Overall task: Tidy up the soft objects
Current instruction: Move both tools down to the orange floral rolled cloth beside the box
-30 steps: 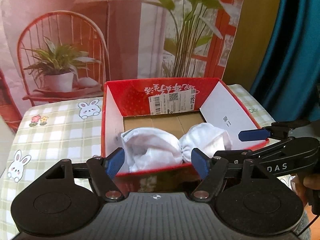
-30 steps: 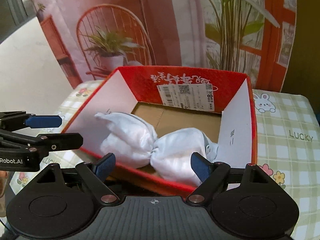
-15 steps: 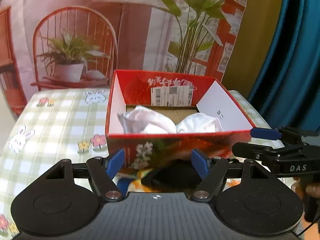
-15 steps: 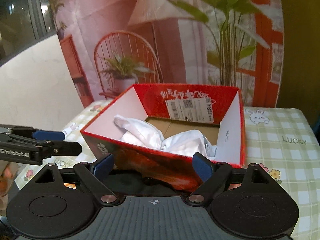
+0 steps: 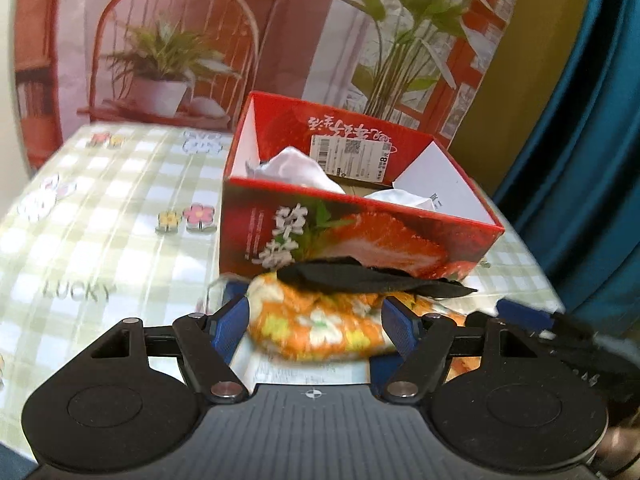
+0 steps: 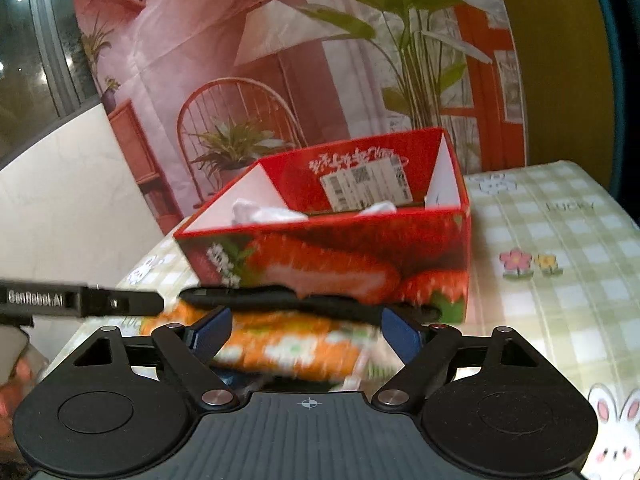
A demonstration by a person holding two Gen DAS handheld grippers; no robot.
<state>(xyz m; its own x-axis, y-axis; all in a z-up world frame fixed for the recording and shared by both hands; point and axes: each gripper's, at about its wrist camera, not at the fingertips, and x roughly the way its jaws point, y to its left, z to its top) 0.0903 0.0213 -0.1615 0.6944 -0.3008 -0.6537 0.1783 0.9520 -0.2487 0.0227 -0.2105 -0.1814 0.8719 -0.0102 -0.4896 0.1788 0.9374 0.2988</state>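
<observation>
One red box (image 5: 360, 236) on the tabletop (image 5: 100, 240) holds two white bundles (image 5: 296, 170); one orange floral cloth (image 5: 320, 328) and one black cloth (image 5: 360, 278) lie before it. Left tool (image 5: 316, 322) gapes around the floral cloth; right tool (image 6: 306, 330) is closing, pads not yet pressing.

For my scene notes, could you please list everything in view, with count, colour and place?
box: one, red with strawberry print, on the table.
white cloths: two bundles, inside the box.
black cloth: one, on the orange cloth before the box.
orange cloth: one, floral, on the table, nearest the cameras.
table: one, green check cover.
backdrop: one, printed chair and plants, behind.
curtain: one, teal, at right.
left gripper: open, at the orange cloth.
right gripper: jaws closing, orange cloth between, not pressed.
</observation>
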